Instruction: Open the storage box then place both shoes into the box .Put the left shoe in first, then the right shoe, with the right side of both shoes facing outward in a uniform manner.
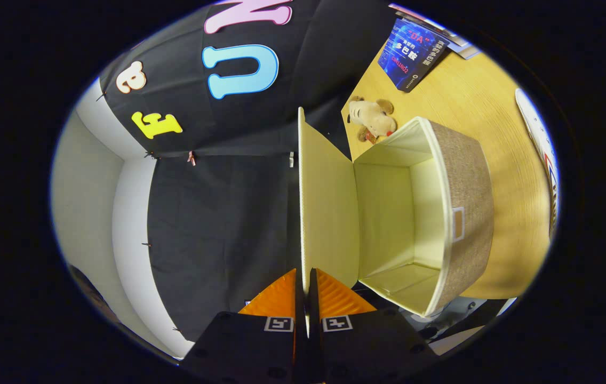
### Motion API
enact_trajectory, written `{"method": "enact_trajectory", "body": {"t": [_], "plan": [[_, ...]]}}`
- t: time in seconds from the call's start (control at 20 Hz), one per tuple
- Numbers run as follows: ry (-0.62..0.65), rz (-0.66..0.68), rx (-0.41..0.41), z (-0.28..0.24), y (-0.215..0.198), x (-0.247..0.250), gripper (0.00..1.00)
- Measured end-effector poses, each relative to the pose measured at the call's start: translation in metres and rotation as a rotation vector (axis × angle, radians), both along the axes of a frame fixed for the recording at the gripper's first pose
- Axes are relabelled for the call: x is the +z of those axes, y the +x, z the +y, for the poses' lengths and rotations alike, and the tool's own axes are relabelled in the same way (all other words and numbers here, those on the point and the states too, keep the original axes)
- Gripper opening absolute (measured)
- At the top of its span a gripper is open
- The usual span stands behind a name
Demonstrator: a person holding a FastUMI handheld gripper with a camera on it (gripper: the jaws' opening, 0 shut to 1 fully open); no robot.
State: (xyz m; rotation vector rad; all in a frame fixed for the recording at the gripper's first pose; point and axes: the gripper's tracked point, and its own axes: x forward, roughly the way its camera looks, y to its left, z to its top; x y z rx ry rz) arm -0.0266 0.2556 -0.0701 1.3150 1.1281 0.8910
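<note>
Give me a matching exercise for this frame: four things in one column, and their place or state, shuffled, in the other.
Things:
1. lid
2. storage box
3. plush dog
4. gripper

Place or state:
A. on the wooden table, just behind the box
B. swung open, its edge pinched between the fingers
C. open and empty inside
D. shut on the lid's edge

Pairs: 1-B, 2-C, 3-A, 4-D
</note>
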Motion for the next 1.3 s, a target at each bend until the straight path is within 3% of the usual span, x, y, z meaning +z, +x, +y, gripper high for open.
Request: {"method": "enact_trajectory", "body": {"t": [0.65, 1.05, 1.3], "plan": [[-0.095, -0.041, 0.012, 0.158, 0.024, 0.062, 0.05], [-0.175, -0.048, -0.003, 0.255, 0.03, 0.035, 0.05], [-0.26, -0.033, 0.021, 0.288, 0.024, 0.01, 0.05]]}}
